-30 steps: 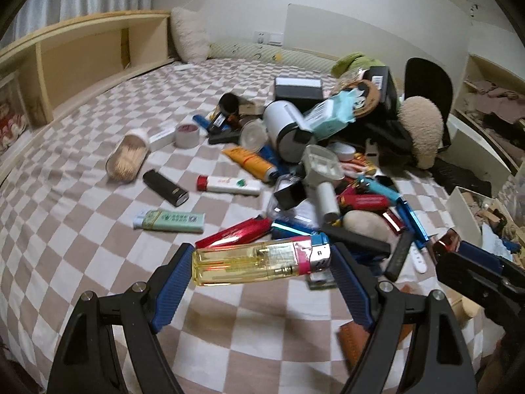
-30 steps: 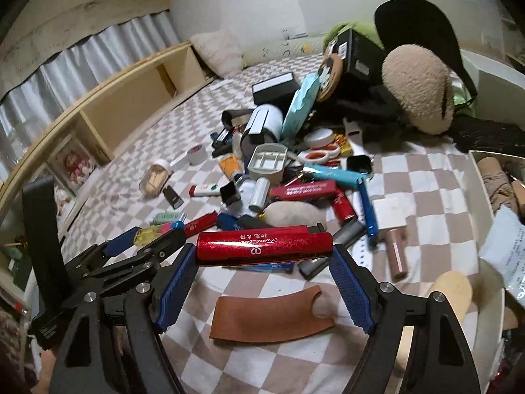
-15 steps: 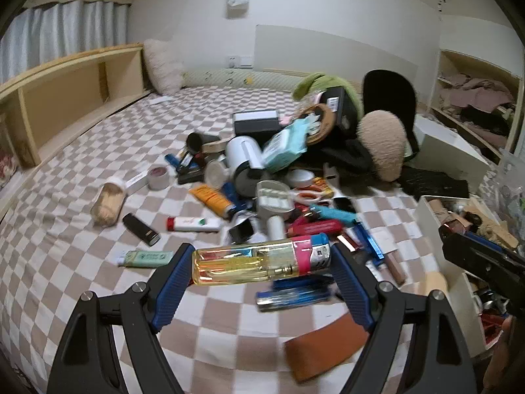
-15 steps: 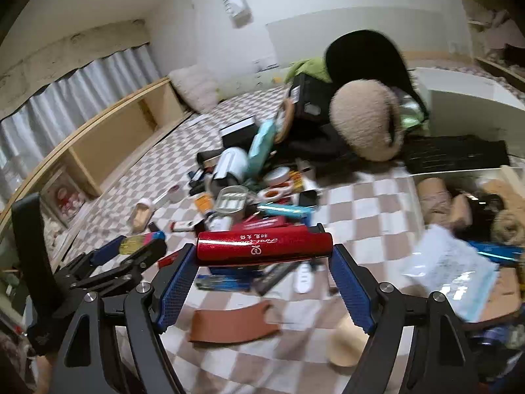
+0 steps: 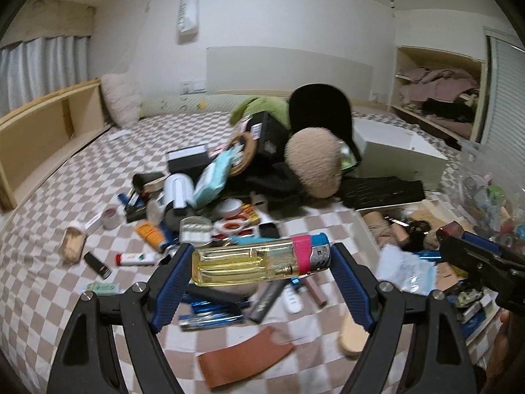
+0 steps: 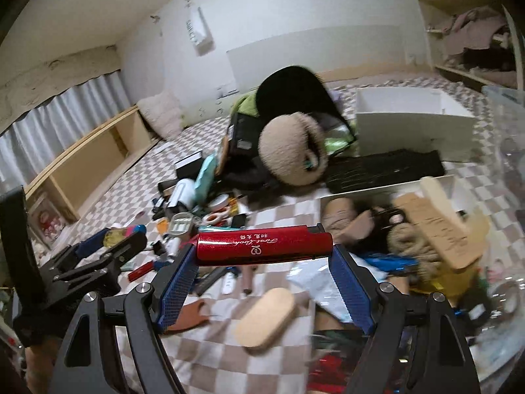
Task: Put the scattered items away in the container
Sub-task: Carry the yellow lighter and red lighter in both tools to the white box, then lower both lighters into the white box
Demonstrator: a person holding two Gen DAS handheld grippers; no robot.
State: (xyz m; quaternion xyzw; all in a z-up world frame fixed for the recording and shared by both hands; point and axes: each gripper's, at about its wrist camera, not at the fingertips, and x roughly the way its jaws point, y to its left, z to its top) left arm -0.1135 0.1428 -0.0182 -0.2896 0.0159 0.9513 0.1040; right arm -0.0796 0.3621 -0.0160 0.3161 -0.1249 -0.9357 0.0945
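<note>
Left gripper (image 5: 261,264) clamps yellow lighter (image 5: 259,262) crosswise, long axis level betw. the pads; right gripper (image 6: 262,249) likewise grips red lighter (image 6: 262,244). Both hang above checkered bed (image 5: 59,295); container (image 6: 393,188) lies ahead-right, nearer the right gripper.

Clear plastic yellow lighter (image 5: 259,262), glossy red lighter (image 6: 262,244), cloth checked bedspread (image 5: 65,170)

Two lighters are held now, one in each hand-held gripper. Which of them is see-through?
The yellow lighter in the left hand-held gripper: its clear body shows the fluid inside. The red lighter in the right hand-held gripper is opaque.
</note>
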